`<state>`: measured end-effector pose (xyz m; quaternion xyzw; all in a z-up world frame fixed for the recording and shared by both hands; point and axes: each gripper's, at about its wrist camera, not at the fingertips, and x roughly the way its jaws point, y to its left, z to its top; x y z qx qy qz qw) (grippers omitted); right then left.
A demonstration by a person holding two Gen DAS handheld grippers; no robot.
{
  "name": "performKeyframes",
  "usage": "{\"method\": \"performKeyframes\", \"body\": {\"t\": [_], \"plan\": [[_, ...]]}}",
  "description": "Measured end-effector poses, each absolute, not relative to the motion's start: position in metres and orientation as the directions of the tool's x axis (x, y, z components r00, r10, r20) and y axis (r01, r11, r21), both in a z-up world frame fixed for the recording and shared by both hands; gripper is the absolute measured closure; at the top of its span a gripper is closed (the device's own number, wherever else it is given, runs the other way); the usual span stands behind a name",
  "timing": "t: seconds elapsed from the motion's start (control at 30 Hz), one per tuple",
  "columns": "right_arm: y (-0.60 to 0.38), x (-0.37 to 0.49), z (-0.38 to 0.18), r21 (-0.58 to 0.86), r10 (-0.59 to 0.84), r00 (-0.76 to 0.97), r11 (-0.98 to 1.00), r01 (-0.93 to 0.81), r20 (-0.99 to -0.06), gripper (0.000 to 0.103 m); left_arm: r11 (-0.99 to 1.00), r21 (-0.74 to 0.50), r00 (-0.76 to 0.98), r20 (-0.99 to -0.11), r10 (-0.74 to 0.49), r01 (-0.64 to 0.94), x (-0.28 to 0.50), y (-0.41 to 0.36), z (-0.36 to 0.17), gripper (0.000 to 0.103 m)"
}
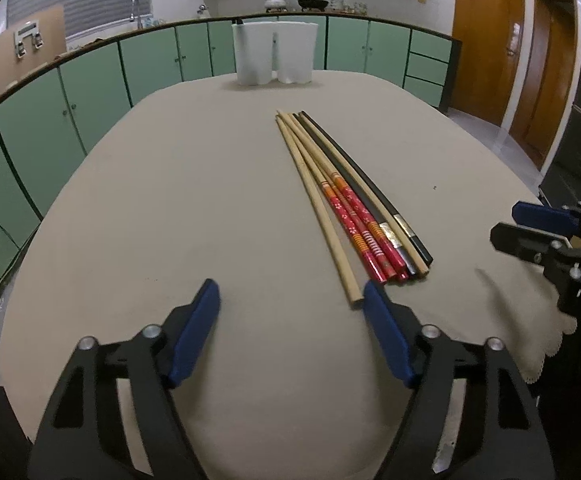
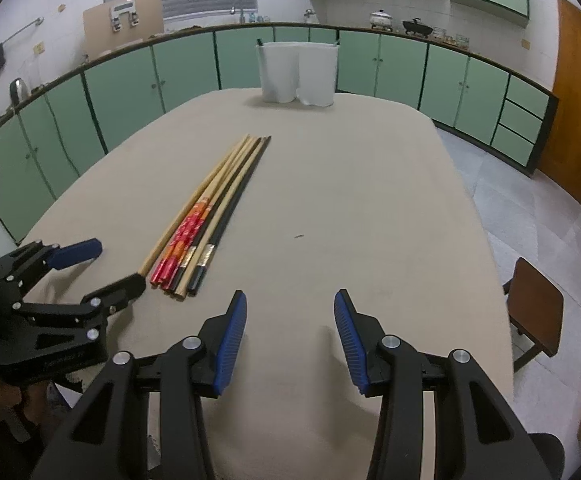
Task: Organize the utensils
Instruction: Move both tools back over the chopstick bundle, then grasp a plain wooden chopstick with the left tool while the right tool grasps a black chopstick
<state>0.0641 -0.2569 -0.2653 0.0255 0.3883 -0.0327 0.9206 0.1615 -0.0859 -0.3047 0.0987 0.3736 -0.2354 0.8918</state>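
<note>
Several chopsticks (image 1: 350, 208) (image 2: 206, 216) lie side by side on the beige-covered table (image 1: 162, 208) (image 2: 370, 200): plain wooden, red patterned and black ones. My left gripper (image 1: 290, 296) (image 2: 122, 264) is open over the cloth at their near ends. The butt of the plain wooden chopstick (image 1: 355, 300) lies just beside its right finger, and nothing is gripped. My right gripper (image 2: 290, 300) (image 1: 504, 224) is open and empty, to the right of the bundle. A white two-part holder (image 1: 274, 52) (image 2: 298, 72) stands at the table's far edge.
Green cabinets (image 1: 90, 92) (image 2: 130, 92) curve around behind the table. A brown chair (image 2: 538, 304) stands off the table's right side, over a tiled floor. The tablecloth's lace edge (image 1: 546, 344) hangs at the near right corner. Wooden doors (image 1: 486, 40) are at the right.
</note>
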Motion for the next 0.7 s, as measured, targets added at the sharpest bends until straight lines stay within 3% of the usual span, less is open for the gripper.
{"method": "performKeyframes", "body": {"t": [0.1,0.33,0.7], "plan": [[-0.247,0.067,-0.269,0.015,-0.024,0.693,0.999,0.05,-0.72,0.058,0.878,-0.012,0.617,-0.707,-0.345,0.478,0.16,-0.081,-0.304,0.049],[-0.22,0.073,-0.283,-0.042,-0.01,0.687,0.999,-0.03,-0.727,0.058,0.889,-0.008,0.631,-0.702,-0.33,0.458,0.168,-0.078,-0.305,0.051],[-0.207,0.088,-0.285,-0.035,0.008,0.705,0.998,-0.047,-0.71,0.059,0.896,-0.02,0.638,-0.695,-0.331,0.444,0.173,-0.071,-0.307,0.089]]}}
